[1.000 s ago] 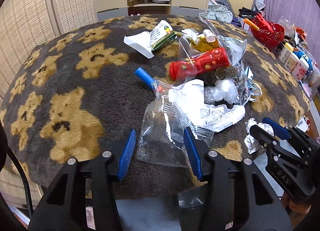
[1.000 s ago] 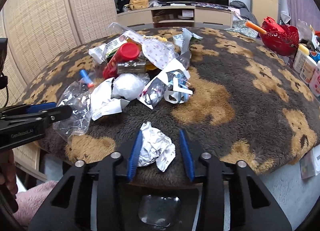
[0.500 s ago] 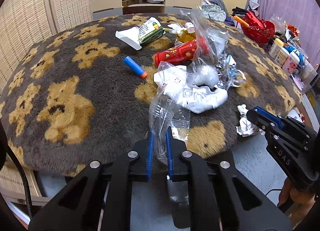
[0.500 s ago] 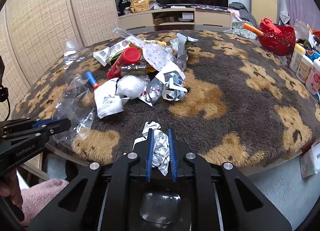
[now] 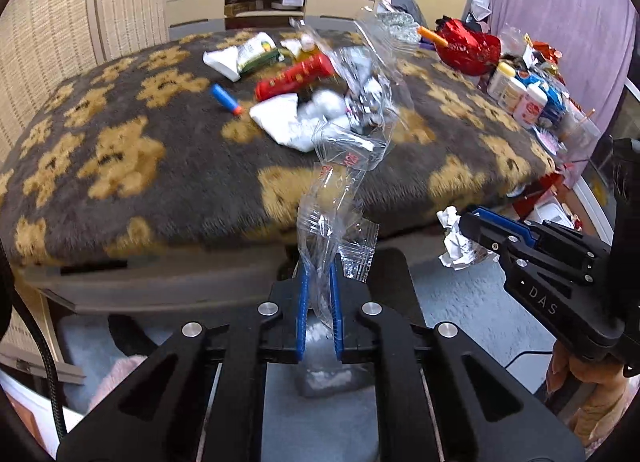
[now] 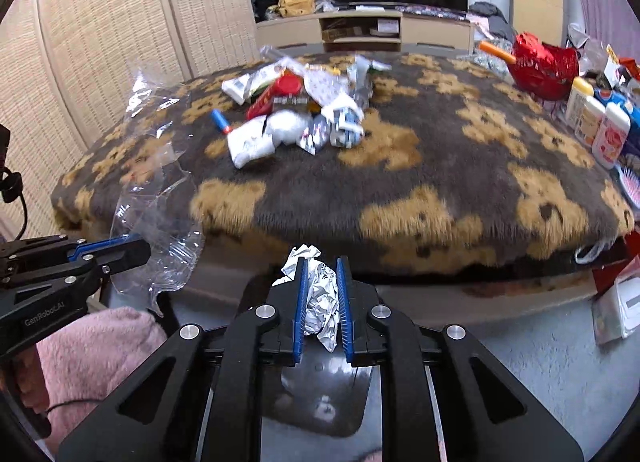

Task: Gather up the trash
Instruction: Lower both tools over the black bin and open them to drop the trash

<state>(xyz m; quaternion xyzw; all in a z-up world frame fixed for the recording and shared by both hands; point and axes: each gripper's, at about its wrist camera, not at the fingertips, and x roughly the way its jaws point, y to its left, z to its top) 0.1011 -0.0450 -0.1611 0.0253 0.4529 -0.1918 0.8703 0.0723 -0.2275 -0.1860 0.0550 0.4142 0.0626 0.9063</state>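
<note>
My left gripper [image 5: 319, 282] is shut on a clear plastic zip bag [image 5: 340, 189] and holds it up in front of the table edge; the bag also shows in the right wrist view [image 6: 156, 197]. My right gripper [image 6: 322, 282] is shut on a crumpled white-and-foil wrapper [image 6: 318, 294], which also shows in the left wrist view [image 5: 456, 238]. Both grippers are off the table, below its front edge. A pile of trash [image 6: 296, 113] lies on the bear-pattern blanket [image 6: 440, 165]: a red tube [image 5: 294, 75], white wrappers, a blue cap [image 5: 225, 97].
Bottles [image 6: 600, 125] and a red foil bowl [image 6: 544, 65] stand at the table's right side. A wicker screen [image 6: 100, 41] is on the left, a TV cabinet [image 6: 360, 29] behind. Pink cloth [image 6: 100, 346] lies low on the left.
Both grippers closed on their items, then pulled back and down off the table. The zip bag and the crumpled wrapper came away with them.
</note>
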